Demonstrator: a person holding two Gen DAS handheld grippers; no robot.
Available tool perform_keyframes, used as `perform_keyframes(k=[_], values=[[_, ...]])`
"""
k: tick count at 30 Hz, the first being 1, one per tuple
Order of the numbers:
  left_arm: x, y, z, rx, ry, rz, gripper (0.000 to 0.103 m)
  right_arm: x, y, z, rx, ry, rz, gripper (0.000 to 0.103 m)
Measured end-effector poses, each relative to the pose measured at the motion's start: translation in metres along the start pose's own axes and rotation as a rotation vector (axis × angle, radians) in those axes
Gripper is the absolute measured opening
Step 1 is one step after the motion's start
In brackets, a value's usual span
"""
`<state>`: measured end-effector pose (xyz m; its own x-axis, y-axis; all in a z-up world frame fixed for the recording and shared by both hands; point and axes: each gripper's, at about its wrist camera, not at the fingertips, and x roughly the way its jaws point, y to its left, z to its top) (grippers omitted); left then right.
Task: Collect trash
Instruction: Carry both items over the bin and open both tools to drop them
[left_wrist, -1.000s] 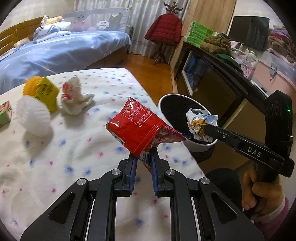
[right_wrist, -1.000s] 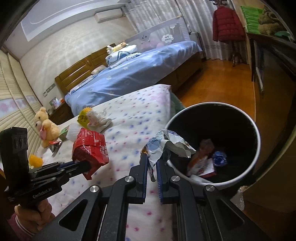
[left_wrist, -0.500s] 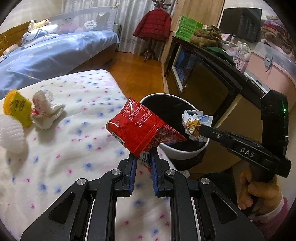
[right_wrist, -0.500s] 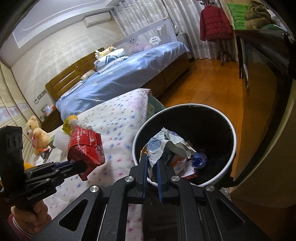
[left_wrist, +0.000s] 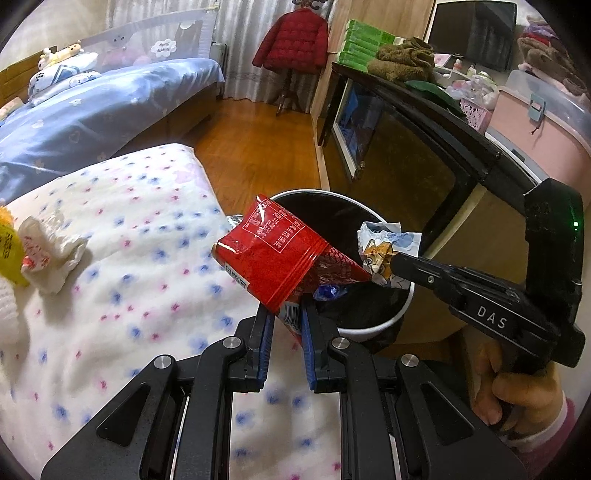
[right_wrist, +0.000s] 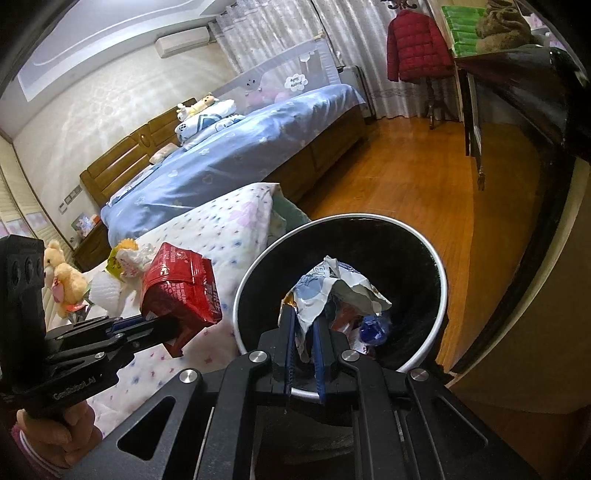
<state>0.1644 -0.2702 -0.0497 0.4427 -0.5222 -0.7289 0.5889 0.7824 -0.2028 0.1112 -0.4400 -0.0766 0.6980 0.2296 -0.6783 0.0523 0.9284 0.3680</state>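
Observation:
My left gripper (left_wrist: 287, 314) is shut on a red snack bag (left_wrist: 275, 264) and holds it at the near-left rim of the round bin (left_wrist: 373, 325). My right gripper (right_wrist: 304, 325) is shut on a crumpled blue-and-white wrapper (right_wrist: 336, 291) and holds it over the open bin (right_wrist: 439, 273). The bin holds several wrappers (right_wrist: 371, 326). In the right wrist view the red bag (right_wrist: 177, 284) hangs left of the bin over the bed edge. A crumpled white wrapper (left_wrist: 48, 251) and a yellow packet (left_wrist: 9, 240) lie on the dotted bedspread (left_wrist: 110, 314).
A dark TV cabinet (left_wrist: 424, 147) stands right behind the bin. Wood floor (right_wrist: 406, 177) lies beyond it, with a blue bed (right_wrist: 240, 162) and a coat stand with a red jacket (left_wrist: 295, 40). A teddy bear (right_wrist: 62, 273) sits at the bed's far end.
Both grippers have moved toward the bin. The blue-and-white wrapper went from beside the rim to over the bin's opening. The red bag now reaches the bin's edge.

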Motion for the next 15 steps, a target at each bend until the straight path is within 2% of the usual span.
perform_keyframes(k=[15], values=[[0.024, -0.010, 0.012, 0.018, 0.036, 0.001, 0.013, 0.011, -0.008, 0.007, 0.020, 0.005, -0.026, 0.009]])
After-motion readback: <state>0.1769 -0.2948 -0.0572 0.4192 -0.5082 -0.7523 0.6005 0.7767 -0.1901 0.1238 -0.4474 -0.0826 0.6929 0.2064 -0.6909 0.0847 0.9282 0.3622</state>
